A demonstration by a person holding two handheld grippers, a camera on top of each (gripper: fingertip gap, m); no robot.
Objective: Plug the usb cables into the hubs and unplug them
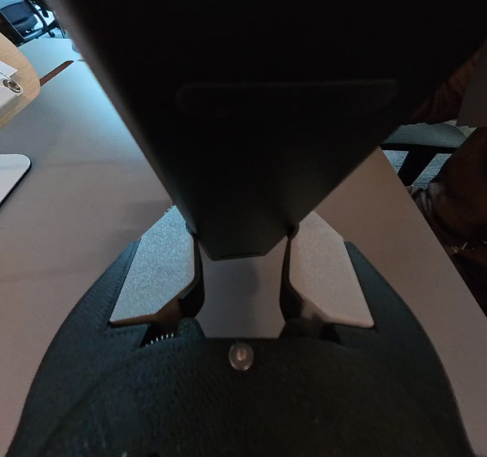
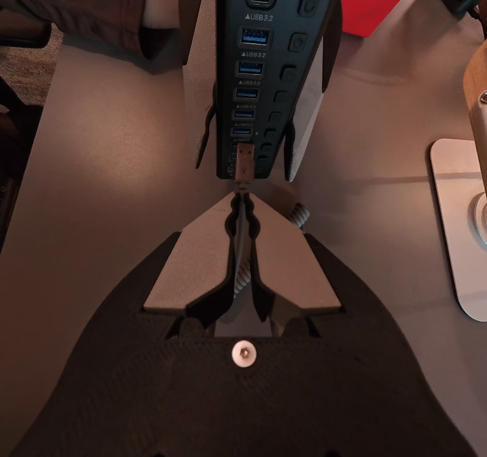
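Note:
My left gripper [image 1: 242,244] is shut on the narrow end of a black USB hub [image 1: 263,102], whose dark underside fills its view. In the right wrist view the hub [image 2: 266,75] shows its row of blue ports and buttons, and the left gripper's fingers [image 2: 307,117] clamp its sides. My right gripper [image 2: 241,196] is shut on a grey USB cable [image 2: 241,236]. The cable's metal plug [image 2: 245,160] sticks out past the fingertips, over the hub's lowest ports. I cannot tell whether it is touching a port.
The grey table [image 2: 105,154] lies below. A white stand base [image 2: 458,220] and a wooden post [image 2: 477,88] are at the right, a red object [image 2: 374,2] behind the hub, and a sleeve [image 2: 79,4] top left. A coiled cable section [image 2: 299,215] lies beside my right fingers. Left and right tips are no more than a few centimetres apart.

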